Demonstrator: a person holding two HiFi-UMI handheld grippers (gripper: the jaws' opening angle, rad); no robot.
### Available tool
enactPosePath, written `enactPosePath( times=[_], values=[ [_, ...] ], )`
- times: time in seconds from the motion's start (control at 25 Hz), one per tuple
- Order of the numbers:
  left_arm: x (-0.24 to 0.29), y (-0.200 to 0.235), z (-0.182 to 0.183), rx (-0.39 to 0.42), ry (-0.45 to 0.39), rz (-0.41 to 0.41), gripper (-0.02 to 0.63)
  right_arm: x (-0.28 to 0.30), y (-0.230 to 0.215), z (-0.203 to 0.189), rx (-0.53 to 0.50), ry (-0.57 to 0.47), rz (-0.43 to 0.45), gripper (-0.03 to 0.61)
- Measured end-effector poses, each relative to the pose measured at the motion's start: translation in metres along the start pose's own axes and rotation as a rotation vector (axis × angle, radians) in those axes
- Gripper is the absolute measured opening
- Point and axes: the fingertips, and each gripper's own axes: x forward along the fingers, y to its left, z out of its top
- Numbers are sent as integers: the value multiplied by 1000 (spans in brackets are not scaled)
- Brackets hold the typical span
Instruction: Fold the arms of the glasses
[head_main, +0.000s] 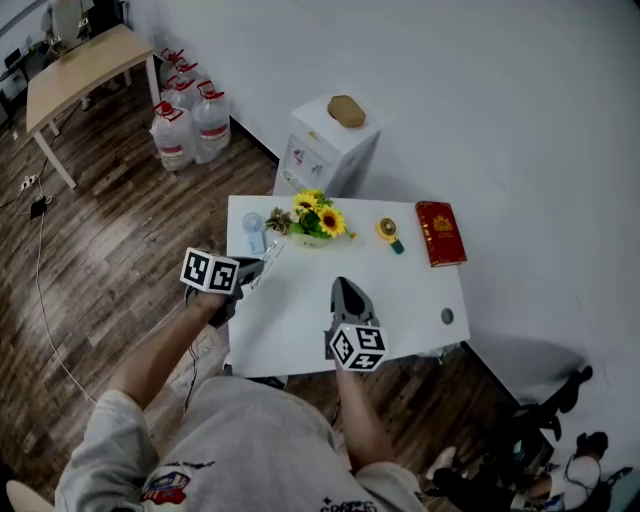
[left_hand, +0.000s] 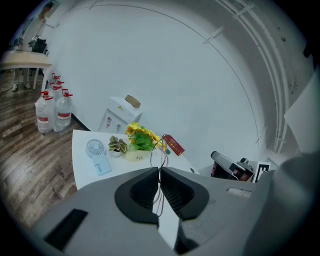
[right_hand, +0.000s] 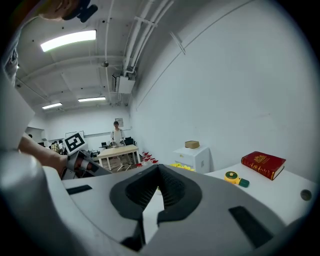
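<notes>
Well beyond glasses, red book (lettering unreadable)

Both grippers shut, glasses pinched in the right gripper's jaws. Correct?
Not quite. The glasses are pinched in the left gripper, not the right: the left gripper view shows the thin wire frame between its closed jaws. In the right gripper view, the right gripper has its jaws together with nothing between them. Both are shut, as you said.

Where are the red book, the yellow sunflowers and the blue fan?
red hardcover book (head_main: 440, 233), head view, cover's middle
yellow sunflowers (head_main: 331, 221), head view, one bloom
pale blue handheld fan (left_hand: 94, 147), left gripper view, round head
</notes>
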Motion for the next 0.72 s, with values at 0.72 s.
enactPosePath(
  times=[0.72],
  values=[
    [2, 5, 3, 15, 20, -9, 15, 2, 5, -5, -18, 16, -6, 2]
  ],
)
